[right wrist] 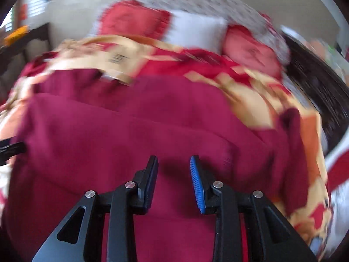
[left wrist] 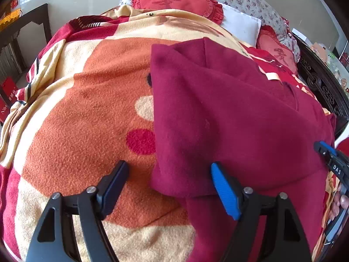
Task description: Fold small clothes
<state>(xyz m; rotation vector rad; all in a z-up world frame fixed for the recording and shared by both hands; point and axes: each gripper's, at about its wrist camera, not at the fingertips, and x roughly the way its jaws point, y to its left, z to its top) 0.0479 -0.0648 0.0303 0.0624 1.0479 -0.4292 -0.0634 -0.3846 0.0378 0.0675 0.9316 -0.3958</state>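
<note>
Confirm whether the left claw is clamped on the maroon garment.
No: the left claw is wide open, straddling the maroon garment's edge.

The folded garment [left wrist: 229, 118] lies on the fleece blanket [left wrist: 82, 131], right of the blanket's middle. Far behind it, heart-shaped cushions [left wrist: 174, 0] and a pillow [left wrist: 240, 25] lie side by side. The left gripper [left wrist: 169, 187] straddles the garment's near left edge.

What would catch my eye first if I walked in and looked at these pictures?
A dark red fleece garment lies spread across the right side of a fuzzy orange, cream and red patterned blanket on a bed. Open left tongs straddle its near-left edge. At the bed's head sit frilly red heart-shaped cushions and a white pillow.
</note>
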